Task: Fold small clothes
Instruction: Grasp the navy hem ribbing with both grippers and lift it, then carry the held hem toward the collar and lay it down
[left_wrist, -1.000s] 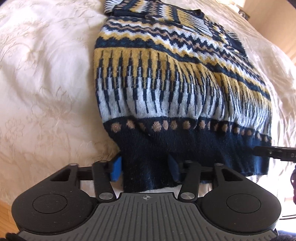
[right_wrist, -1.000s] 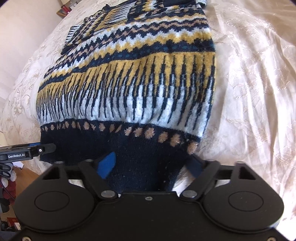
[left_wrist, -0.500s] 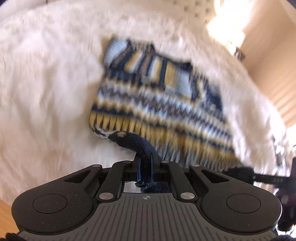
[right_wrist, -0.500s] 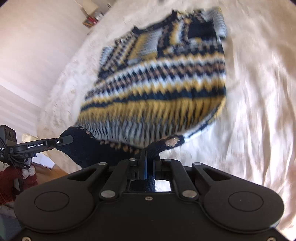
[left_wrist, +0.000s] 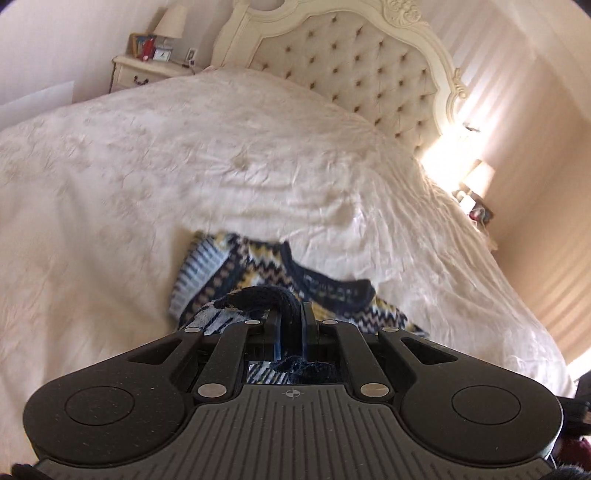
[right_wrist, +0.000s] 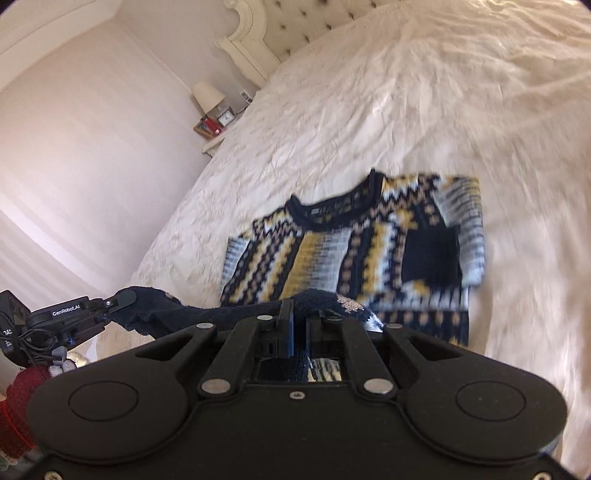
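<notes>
A small navy, yellow and white patterned sweater (right_wrist: 369, 243) lies on the cream bedspread (right_wrist: 406, 110), collar end farthest from me. Its navy ribbed hem (right_wrist: 207, 312) is lifted off the bed and stretches between my two grippers. My right gripper (right_wrist: 297, 314) is shut on the hem's right corner. In the left wrist view my left gripper (left_wrist: 291, 314) is shut on the hem's left corner (left_wrist: 258, 295), with the sweater (left_wrist: 266, 266) below and beyond it. The left gripper (right_wrist: 122, 297) also shows in the right wrist view, pinching the hem at the left.
A tufted cream headboard (left_wrist: 354, 66) stands at the far end of the bed. A nightstand (left_wrist: 144, 70) with a lamp and clock sits at one side, and another lamp (left_wrist: 478, 177) at the other. A hand in a red glove (right_wrist: 22, 391) shows at lower left.
Both grippers closed on the navy hem and rose with it, carrying it toward the collar. The sweater's lower half has lifted from the bed, and the views now take in the headboard.
</notes>
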